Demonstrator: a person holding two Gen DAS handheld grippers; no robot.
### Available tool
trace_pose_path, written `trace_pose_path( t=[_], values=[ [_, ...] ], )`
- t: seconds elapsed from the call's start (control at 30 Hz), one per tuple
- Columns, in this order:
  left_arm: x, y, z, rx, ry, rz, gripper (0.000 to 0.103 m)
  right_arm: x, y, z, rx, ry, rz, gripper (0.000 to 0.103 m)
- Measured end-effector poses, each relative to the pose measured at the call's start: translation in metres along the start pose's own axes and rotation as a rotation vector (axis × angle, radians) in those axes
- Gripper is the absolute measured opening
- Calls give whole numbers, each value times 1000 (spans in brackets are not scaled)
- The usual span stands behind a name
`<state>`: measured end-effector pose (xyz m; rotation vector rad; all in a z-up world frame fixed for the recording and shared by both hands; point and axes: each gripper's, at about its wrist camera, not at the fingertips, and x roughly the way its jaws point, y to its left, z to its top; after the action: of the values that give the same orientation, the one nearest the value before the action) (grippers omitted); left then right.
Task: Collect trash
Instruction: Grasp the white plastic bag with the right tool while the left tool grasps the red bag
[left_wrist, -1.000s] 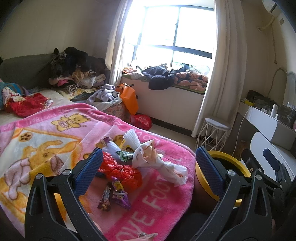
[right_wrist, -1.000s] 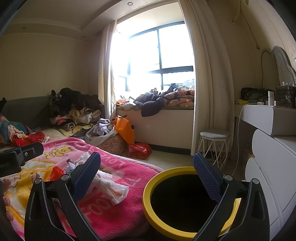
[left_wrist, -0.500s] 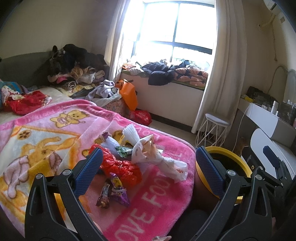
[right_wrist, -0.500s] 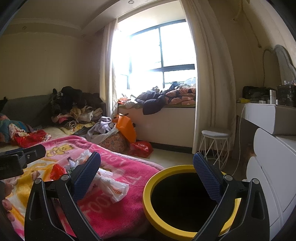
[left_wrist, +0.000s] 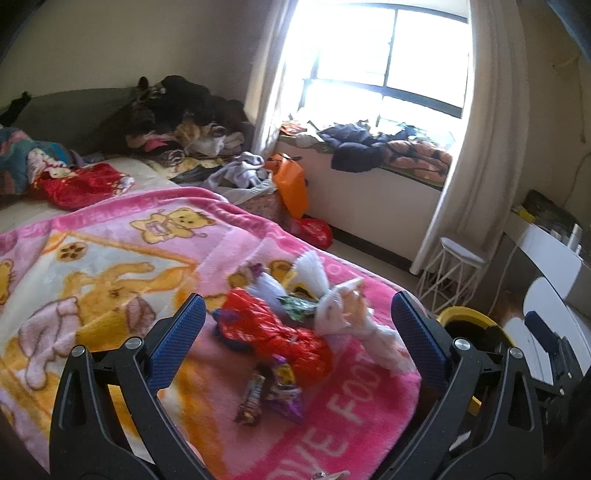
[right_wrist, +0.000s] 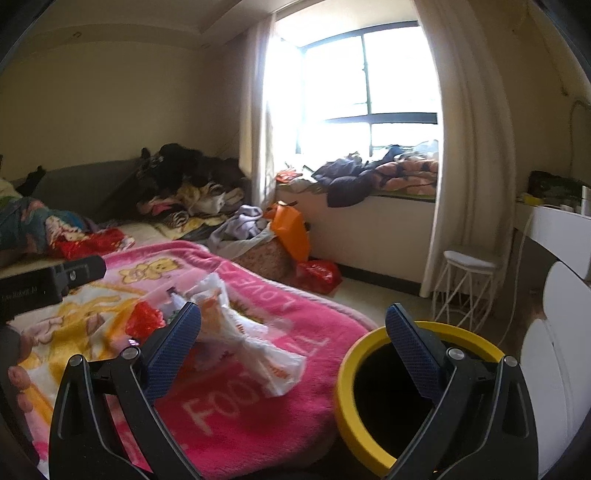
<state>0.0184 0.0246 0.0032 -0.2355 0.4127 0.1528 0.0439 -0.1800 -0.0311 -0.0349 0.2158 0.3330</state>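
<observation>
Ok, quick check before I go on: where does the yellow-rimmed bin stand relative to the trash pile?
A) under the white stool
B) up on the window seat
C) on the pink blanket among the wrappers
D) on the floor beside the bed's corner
D: the yellow-rimmed bin stands on the floor just off the corner of the pink blanket, while the white plastic bag and red wrapper lie up on the blanket.

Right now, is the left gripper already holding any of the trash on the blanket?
No. The left gripper is open and empty, with the red wrapper lying on the pink blanket beyond its fingers.
</observation>
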Motion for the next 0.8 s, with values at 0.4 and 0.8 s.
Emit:
trace_pose_path(
  t=[0.4, 0.8],
  values=[
    [11, 49, 13, -79, 3, 72, 92, 37, 32, 13, -55, 61, 101, 97],
    [48, 93, 17, -180, 80, 73, 92, 85, 41, 5, -138, 222, 161, 97]
  ],
)
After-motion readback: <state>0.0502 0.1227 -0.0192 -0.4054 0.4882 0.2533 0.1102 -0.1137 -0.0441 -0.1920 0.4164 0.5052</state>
